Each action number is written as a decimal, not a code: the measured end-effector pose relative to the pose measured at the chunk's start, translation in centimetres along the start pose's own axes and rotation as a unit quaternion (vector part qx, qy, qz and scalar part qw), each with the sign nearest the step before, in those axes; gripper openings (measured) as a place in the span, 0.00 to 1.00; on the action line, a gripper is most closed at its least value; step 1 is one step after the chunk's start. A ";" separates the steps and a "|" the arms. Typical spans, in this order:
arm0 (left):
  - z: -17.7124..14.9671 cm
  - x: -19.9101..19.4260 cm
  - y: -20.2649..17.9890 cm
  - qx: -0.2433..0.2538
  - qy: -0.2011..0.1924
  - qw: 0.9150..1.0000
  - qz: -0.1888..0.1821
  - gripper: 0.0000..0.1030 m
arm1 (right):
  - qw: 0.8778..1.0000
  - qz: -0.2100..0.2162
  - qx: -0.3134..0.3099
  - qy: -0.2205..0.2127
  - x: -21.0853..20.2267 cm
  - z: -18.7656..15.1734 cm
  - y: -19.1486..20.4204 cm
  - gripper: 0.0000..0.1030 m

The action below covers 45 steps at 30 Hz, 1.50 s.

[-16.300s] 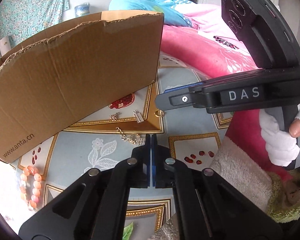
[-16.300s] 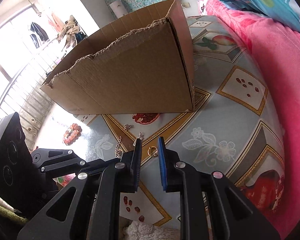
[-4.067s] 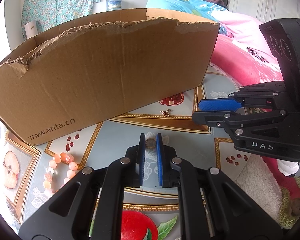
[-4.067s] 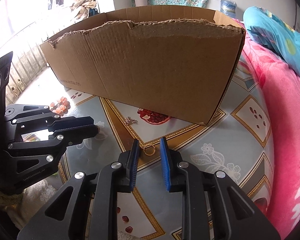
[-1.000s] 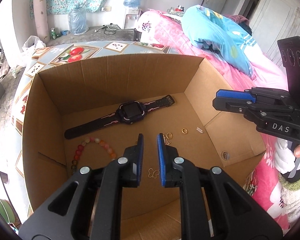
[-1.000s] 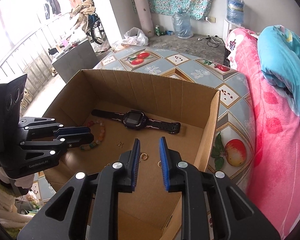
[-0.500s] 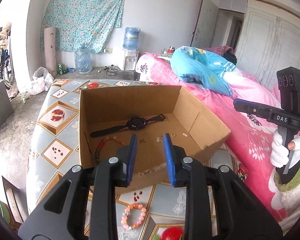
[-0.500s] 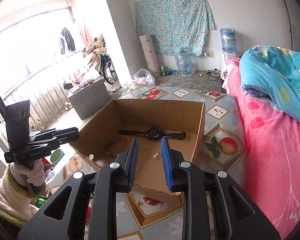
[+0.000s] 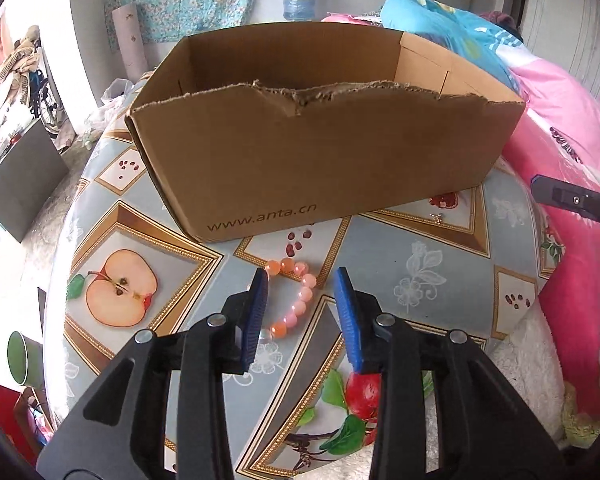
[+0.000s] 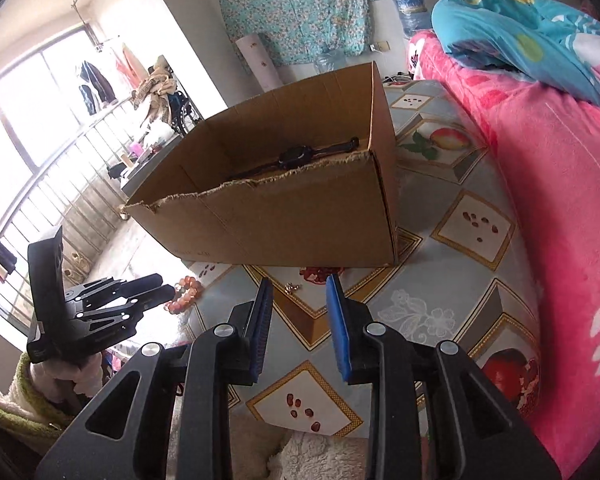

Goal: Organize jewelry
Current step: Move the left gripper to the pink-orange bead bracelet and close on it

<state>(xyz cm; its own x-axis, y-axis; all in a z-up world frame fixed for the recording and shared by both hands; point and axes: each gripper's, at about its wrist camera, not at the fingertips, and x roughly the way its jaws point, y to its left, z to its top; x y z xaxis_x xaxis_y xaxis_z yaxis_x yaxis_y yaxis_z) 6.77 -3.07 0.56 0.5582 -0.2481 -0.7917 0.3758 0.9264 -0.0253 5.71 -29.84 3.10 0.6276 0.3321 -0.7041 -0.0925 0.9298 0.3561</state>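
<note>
The left gripper has its blue pads spread with nothing pinched, and the jaws are opening; half a second ago it looked from higher up into the open cardboard box, and now it is lower, in front of the box's torn near wall, so the inside is hidden from its camera. The right gripper is also apart and holds nothing, its jaws a little wider than before; it too has come down from above the box to the printed tablecloth in front of it.

The pink bead bracelet lies on the cloth just beyond the left fingertips — partly between the two pads in that view, not touched by them; in the right wrist view the bracelet is near the tip of the left gripper, well to the left of the right one. A small metal charm lies on the cloth just ahead of the right pads, close under the box wall; from the left it shows far to the right. A black watch rests inside the box, seen over the torn edge.
</note>
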 end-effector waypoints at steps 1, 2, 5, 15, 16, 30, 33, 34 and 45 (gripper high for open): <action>-0.1 0.3 -0.1 0.001 0.003 1.000 0.004 0.32 | 1.000 -0.005 0.001 0.007 0.6 -0.2 0.1 0.27; -0.2 0.7 -0.3 0.003 0.006 1.000 0.011 0.32 | 1.000 -0.008 0.001 0.012 1.1 -0.3 0.2 0.27; -0.4 1.5 -0.5 0.004 0.013 1.000 0.023 0.32 | 1.000 -0.017 -0.007 0.020 2.5 -0.4 0.8 0.27; -0.3 2.8 -0.3 -0.011 0.031 0.999 0.031 0.23 | 0.992 -0.067 -0.101 0.041 7.1 0.2 4.4 0.27; -0.1 2.9 -0.3 -0.012 0.031 0.999 0.032 0.22 | 0.991 -0.071 -0.109 0.043 7.4 0.2 4.8 0.26; 0.4 3.2 -0.1 -0.023 0.034 0.999 0.035 0.16 | 0.985 -0.087 -0.133 0.064 9.0 0.4 5.7 0.06; 0.4 3.2 -0.1 -0.023 0.034 0.999 0.035 0.16 | 0.986 -0.086 -0.130 0.067 8.8 0.2 5.9 0.06; 0.4 3.2 -0.1 -0.022 0.034 0.999 0.035 0.16 | 0.986 -0.082 -0.126 0.069 8.7 0.2 5.7 0.06; 0.4 3.1 -0.1 -0.024 0.034 0.999 0.035 0.16 | 0.991 -0.059 -0.094 0.081 7.6 -0.4 4.6 0.05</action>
<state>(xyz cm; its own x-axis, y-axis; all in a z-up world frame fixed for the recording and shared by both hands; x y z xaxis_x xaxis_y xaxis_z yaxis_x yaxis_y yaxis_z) 8.78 -4.02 -1.68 0.5295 -0.1643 -0.8323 0.3008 0.9537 0.0031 9.74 -22.95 -0.87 0.5119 0.2258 -0.8289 -0.1769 0.9719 0.1555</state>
